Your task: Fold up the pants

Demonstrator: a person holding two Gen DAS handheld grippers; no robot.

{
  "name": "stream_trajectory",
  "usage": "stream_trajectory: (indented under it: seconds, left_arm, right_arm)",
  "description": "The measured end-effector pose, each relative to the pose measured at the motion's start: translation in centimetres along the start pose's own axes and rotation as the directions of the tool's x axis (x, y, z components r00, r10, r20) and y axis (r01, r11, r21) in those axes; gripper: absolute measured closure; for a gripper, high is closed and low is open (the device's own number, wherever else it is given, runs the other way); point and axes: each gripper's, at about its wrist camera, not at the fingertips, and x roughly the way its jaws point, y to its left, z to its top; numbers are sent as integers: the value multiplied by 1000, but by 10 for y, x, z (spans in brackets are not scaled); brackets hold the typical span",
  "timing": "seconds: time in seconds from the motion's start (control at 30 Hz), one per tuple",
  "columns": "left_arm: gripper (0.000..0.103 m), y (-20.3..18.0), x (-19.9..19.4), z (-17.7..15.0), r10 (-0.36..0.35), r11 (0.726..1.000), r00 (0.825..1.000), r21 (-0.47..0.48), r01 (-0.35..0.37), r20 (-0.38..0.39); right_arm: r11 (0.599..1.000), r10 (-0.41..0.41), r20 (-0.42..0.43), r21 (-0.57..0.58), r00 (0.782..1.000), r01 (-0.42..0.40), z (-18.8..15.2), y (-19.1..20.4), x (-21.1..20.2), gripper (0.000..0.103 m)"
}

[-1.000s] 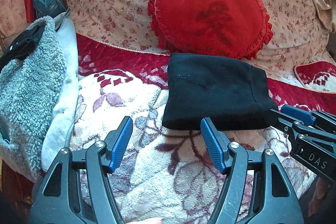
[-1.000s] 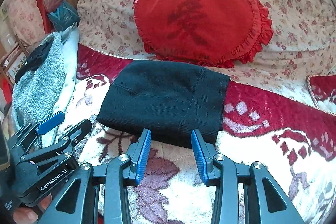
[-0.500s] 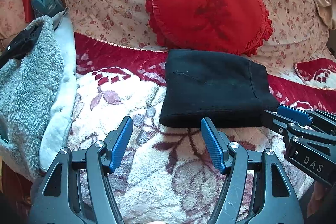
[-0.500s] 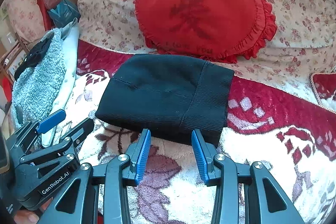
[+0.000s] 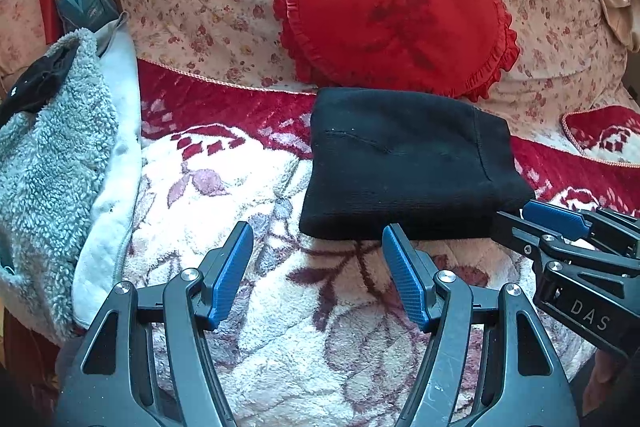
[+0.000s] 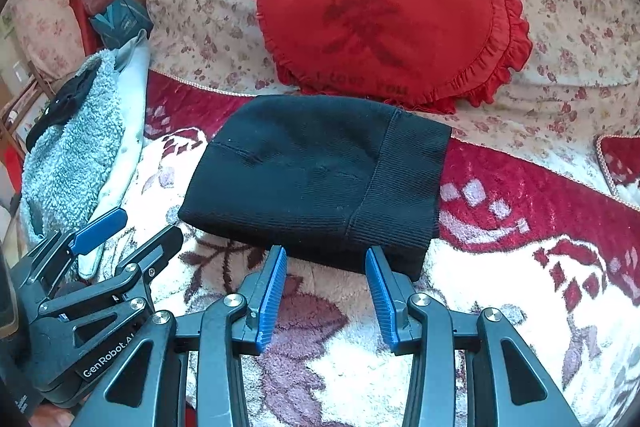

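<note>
— Where are the pants lying now?

— The black knit pants (image 5: pixel 404 163) are lying already folded into a compact, thick bundle on the plush flowered blanket (image 5: pixel 248 195), just ahead of both tongs, with the red heart-shaped cushion (image 5: pixel 396 15) leaning right behind them. The ribbed waistband (image 6: pixel 400 195) is showing at the end in front of the right gripper.

— How are they going to handle?

— I am judging them soft, light and floppy, not slippery, because the knit is looking rough. The layers are likely sliding apart if only one layer is taken. I would be taking hold at the near edge, through all layers: one tong at the ribbed band, the other at the opposite near corner.

— And the tongs?

— The left gripper (image 5: pixel 318 263) is standing released, jaws wide, nothing between them; only its inner finger is reaching the near-left edge of the bundle. The right gripper (image 6: pixel 326 287) is also released, with a narrower gap, empty, its tips just short of the near edge by the waistband.

— The pose of the hands?

— Both are pointing steeply downward toward the blanket, side by side. To the far left of the tongs a grey fleece garment (image 5: pixel 44 155) is lying, well apart from the work.
</note>
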Motion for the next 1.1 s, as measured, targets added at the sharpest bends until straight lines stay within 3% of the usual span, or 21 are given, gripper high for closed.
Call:
stream_trajectory:
  seconds: [1.1]
  left_arm:
    - [36,-3,9,-3,-3,1000,1000,19,4,-19]
  right_arm:
    - [1000,5,-31,14,1000,-4,-3,4,13,62]
